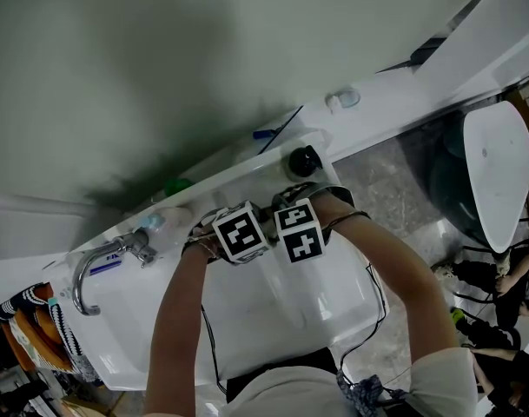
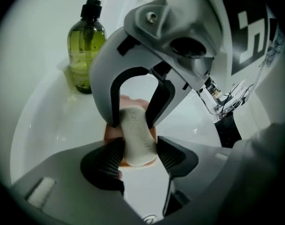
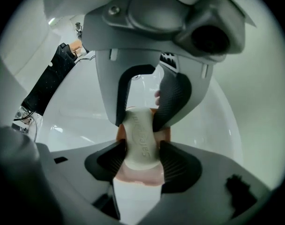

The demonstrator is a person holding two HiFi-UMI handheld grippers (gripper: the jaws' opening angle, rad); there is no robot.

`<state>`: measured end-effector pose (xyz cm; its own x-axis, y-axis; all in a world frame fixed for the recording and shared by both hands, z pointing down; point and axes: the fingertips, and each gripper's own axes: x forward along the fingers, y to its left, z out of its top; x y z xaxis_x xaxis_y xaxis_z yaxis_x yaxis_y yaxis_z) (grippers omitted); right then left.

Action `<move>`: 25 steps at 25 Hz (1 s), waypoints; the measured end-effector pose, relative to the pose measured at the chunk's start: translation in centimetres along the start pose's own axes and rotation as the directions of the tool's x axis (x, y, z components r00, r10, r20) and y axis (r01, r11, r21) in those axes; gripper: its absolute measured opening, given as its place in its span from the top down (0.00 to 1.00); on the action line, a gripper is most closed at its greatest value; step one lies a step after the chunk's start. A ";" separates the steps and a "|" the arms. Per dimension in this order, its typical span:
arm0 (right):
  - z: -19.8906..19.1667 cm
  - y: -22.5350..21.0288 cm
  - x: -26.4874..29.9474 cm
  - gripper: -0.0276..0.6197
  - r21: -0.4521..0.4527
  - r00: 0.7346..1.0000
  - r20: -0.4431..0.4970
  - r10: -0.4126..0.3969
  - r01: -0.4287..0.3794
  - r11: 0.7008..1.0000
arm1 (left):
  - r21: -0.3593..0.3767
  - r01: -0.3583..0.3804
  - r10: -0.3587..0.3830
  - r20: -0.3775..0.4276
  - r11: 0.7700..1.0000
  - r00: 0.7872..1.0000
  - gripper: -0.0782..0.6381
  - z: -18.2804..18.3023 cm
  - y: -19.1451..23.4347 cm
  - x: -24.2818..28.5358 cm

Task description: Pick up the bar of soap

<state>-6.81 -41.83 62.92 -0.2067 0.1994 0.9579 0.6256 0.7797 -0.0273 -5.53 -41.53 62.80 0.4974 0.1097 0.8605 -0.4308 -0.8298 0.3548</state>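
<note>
- While the soap (image 2: 138,139) stands on edge at its pink dish (image 2: 109,133), the left gripper (image 2: 140,152) presses its pads on both faces.
- Facing it, the right gripper (image 3: 142,156) clamps the soap's other end likewise.

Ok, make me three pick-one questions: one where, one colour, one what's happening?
1. Where is the white oval bar of soap? A) on a pink soap dish B) on the floor C) under the tap
2. What colour is the liquid in the clear plastic pump bottle? A) red B) yellow-green C) blue
3. The right gripper is: A) open, empty B) shut on the soap C) holding the bottle
Answers: A, dish shows beneath it; B, liquid looks yellow-green; B, pads press both sides.
</note>
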 end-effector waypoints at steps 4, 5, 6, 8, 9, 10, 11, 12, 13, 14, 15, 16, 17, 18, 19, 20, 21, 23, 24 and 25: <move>0.1 -0.2 -0.2 0.60 0.042 0.999 0.050 -0.016 0.014 0.999 | 0.019 0.023 -0.022 -0.024 1.000 0.999 0.56 0.0 0.0 0.0; 0.1 -0.2 -0.3 0.60 0.054 0.998 0.058 -0.015 0.012 0.998 | 0.025 0.029 -0.028 -0.037 0.999 0.999 0.56 0.0 0.0 0.0; 0.1 -0.2 -0.3 0.60 0.064 0.998 0.063 -0.014 0.010 0.998 | 0.028 0.034 -0.032 -0.051 0.999 0.998 0.57 -0.1 0.0 0.0; 0.2 -0.2 -0.3 0.60 0.076 0.998 0.061 -0.018 0.013 0.997 | 0.027 0.037 -0.034 -0.079 0.999 0.996 0.57 -0.2 0.0 0.0; 0.2 -0.2 -0.3 0.60 0.079 0.998 0.053 -0.020 0.016 0.997 | 0.023 0.036 -0.034 -0.095 0.999 0.995 0.57 -0.2 0.0 0.1; 0.1 -0.3 -0.3 0.60 0.082 0.999 0.044 -0.021 0.017 0.997 | 0.019 0.035 -0.033 -0.113 0.999 0.993 0.57 -0.3 0.0 0.2; 0.1 -0.3 -0.3 0.60 0.084 0.999 0.038 -0.020 0.017 0.996 | 0.016 0.035 -0.033 -0.131 0.999 0.991 0.57 -0.3 0.0 0.4; 0.1 -0.3 -0.4 0.60 0.089 0.999 0.039 -0.019 0.016 0.996 | 0.015 0.036 -0.033 -0.146 0.999 0.989 0.57 -0.4 0.0 0.5; 0.1 -0.3 -0.4 0.60 0.095 0.999 0.048 -0.019 0.015 0.995 | 0.015 0.038 -0.035 -0.156 0.999 0.987 0.57 -0.4 0.0 0.6; 0.2 -0.3 -0.5 0.60 0.104 0.998 0.061 -0.021 0.014 0.994 | 0.016 0.041 -0.037 -0.161 0.999 0.986 0.57 -0.5 0.0 0.7; 0.3 -0.3 -0.7 0.60 0.113 0.997 0.075 -0.023 0.014 0.993 | 0.020 0.042 -0.038 -0.163 0.999 0.986 0.57 -0.5 0.0 0.7; 0.3 -0.3 -0.7 0.60 0.121 0.996 0.084 -0.025 0.015 0.993 | 0.025 0.041 -0.036 -0.164 0.999 0.986 0.57 -0.5 0.0 0.6; 0.4 -0.3 -0.8 0.60 0.126 0.996 0.088 -0.028 0.017 0.992 | 0.033 0.038 -0.032 -0.167 0.999 0.985 0.57 -0.5 0.0 0.5; 0.4 -0.4 -0.9 0.60 0.128 0.996 0.089 -0.032 0.020 0.992 | 0.040 0.035 -0.028 -0.171 0.999 0.985 0.57 -0.6 0.0 0.4; 0.5 -0.4 -1.0 0.60 0.128 0.995 0.088 -0.036 0.024 0.991 | 0.046 0.034 -0.025 -0.176 0.998 0.984 0.57 -0.6 -0.1 0.4; 0.5 -0.5 -1.1 0.60 0.128 0.995 0.089 -0.040 0.028 0.991 | 0.050 0.035 -0.025 -0.181 0.998 0.983 0.57 -0.7 -0.2 0.4; 0.6 -0.6 -1.3 0.60 0.128 0.995 0.090 -0.045 0.033 0.991 | 0.053 0.035 -0.025 -0.183 0.998 0.983 0.57 -0.8 -0.2 0.2; 0.6 -0.9 -1.7 0.60 0.129 0.994 0.095 -0.054 0.042 0.991 | 0.060 0.031 -0.020 -0.174 0.998 0.985 0.57 -0.6 -0.2 -0.2; 0.6 -1.0 -1.9 0.60 0.129 0.994 0.098 -0.058 0.045 0.991 | 0.063 0.028 -0.017 -0.168 0.998 0.986 0.57 -0.4 -0.1 -0.4; 0.6 -1.1 -2.2 0.60 0.129 0.993 0.100 -0.061 0.047 0.991 | 0.066 0.024 -0.013 -0.165 0.998 0.986 0.57 -0.3 0.0 -0.7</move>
<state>-7.50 -42.77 60.66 -0.3184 0.2101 0.9244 0.5128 0.8583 -0.0184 -6.09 -41.41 62.32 0.3719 0.2090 0.9044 -0.3681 -0.8612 0.3504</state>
